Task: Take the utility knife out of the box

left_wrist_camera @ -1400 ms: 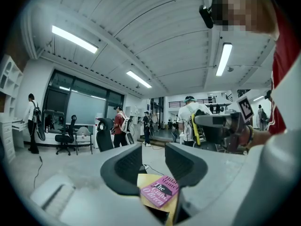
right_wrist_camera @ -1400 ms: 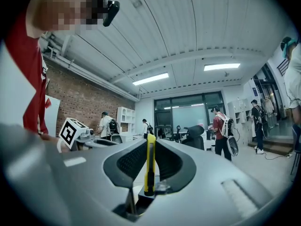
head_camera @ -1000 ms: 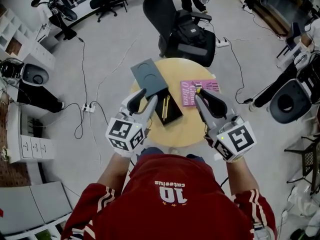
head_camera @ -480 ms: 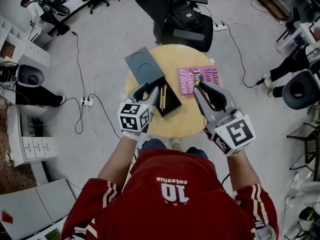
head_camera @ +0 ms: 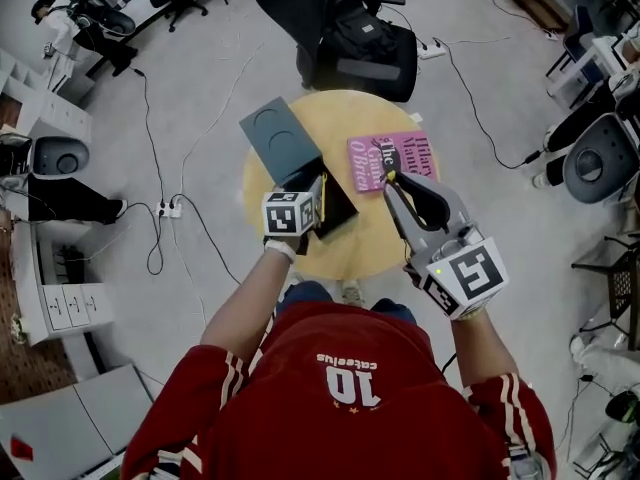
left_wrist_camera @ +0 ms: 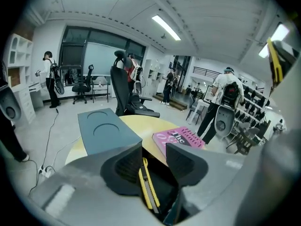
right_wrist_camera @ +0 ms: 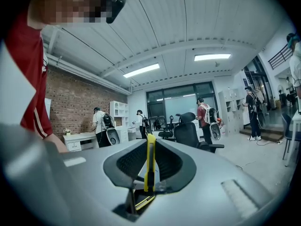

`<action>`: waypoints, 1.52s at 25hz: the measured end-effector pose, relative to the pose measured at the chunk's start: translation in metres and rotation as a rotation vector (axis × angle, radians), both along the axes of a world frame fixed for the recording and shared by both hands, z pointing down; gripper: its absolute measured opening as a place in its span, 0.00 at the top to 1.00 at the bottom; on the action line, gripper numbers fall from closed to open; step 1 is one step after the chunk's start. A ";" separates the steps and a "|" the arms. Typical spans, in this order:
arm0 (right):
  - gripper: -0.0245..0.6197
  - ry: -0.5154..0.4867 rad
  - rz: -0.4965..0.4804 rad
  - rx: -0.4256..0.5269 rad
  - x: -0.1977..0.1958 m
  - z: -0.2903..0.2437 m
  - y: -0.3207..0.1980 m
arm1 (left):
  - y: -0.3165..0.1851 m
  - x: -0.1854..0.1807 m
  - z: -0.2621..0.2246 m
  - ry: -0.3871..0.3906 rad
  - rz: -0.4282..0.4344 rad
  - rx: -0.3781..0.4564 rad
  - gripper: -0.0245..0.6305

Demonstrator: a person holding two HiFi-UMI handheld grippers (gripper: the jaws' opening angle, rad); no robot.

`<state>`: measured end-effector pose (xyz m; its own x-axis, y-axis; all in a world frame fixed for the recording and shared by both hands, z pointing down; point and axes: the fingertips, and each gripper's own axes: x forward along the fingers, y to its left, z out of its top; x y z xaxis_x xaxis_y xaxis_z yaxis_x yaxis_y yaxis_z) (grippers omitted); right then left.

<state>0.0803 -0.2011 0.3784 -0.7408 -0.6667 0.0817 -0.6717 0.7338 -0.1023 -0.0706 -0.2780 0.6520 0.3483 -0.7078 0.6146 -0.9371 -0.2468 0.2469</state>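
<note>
— Yellow utility knife lies in the black box, at six o'clock under our left tool. Its jaws stand apart, nothing gripped.
— Its long axis?
— Eleven to five, nearly along the jaw gap, so we judge a straight drop fits. Our right tool, out at three o'clock, is clamped on a second utility knife.

Lid left of box on table, book right, utility knife in box.
</note>
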 end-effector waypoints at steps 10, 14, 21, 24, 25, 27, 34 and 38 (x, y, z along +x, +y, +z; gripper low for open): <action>0.88 0.001 0.018 -0.039 0.011 0.010 -0.008 | -0.023 0.012 0.057 -0.028 -0.041 -0.158 0.71; 0.88 0.003 0.017 -0.044 0.011 0.010 -0.011 | -0.022 0.010 0.077 -0.088 -0.049 -0.236 0.70; 0.88 -0.003 0.017 -0.052 0.013 0.007 -0.019 | -0.022 0.015 0.112 -0.226 0.058 -0.340 0.70; 0.88 -0.009 0.021 -0.059 0.015 0.007 -0.019 | -0.016 0.016 0.125 -0.218 0.056 -0.393 0.70; 0.88 -0.011 0.022 -0.059 0.016 0.007 -0.020 | -0.015 0.014 0.127 -0.223 0.052 -0.402 0.70; 0.88 -0.012 0.026 -0.059 0.016 0.007 -0.020 | -0.014 0.011 0.134 -0.229 0.045 -0.423 0.70; 0.88 -0.011 0.044 -0.069 0.020 0.011 -0.018 | -0.011 0.012 0.148 -0.280 0.076 -0.503 0.69; 0.88 -0.015 0.058 -0.071 0.024 0.011 -0.016 | -0.010 0.011 0.148 -0.280 0.083 -0.513 0.75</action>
